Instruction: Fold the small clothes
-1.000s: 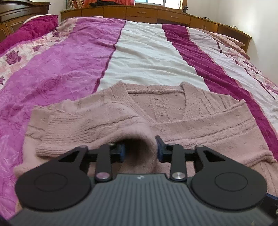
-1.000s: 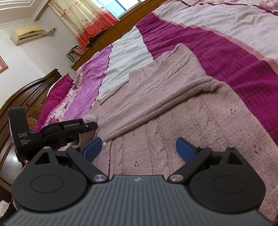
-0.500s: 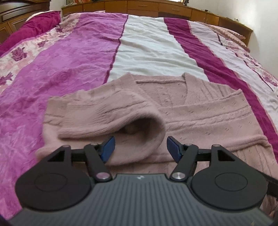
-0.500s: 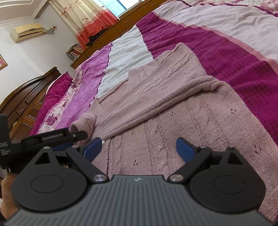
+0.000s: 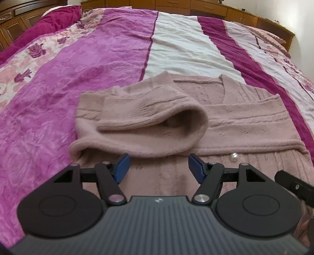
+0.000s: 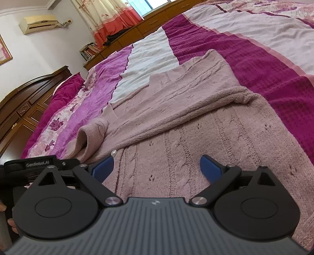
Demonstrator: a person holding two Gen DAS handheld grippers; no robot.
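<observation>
A dusty-pink knitted cardigan (image 5: pixel 245 125) lies on the bed, both sleeves folded across its front. The left sleeve (image 5: pixel 149 125) rests in a loose roll across the chest, its cuff opening facing me. My left gripper (image 5: pixel 158 168) is open and empty, just in front of that sleeve and not touching it. A white pearl button (image 5: pixel 234 157) shows on the front. In the right wrist view the cardigan (image 6: pixel 176 149) fills the foreground. My right gripper (image 6: pixel 157 166) is open and empty over its lower front. The left gripper's body (image 6: pixel 37 164) shows at the left edge.
The bed has a striped purple, white and magenta bedspread (image 5: pixel 98 58). A dark wooden headboard (image 6: pixel 29 94) and a magenta pillow (image 6: pixel 64 88) lie to the left. Low wooden cabinets (image 5: pixel 215 9) run along the far side. An air conditioner (image 6: pixel 39 22) hangs on the wall.
My left gripper opened, let go of the left sleeve and drew back toward me. The sleeve now rests on the cardigan's front. My right gripper stayed open in place.
</observation>
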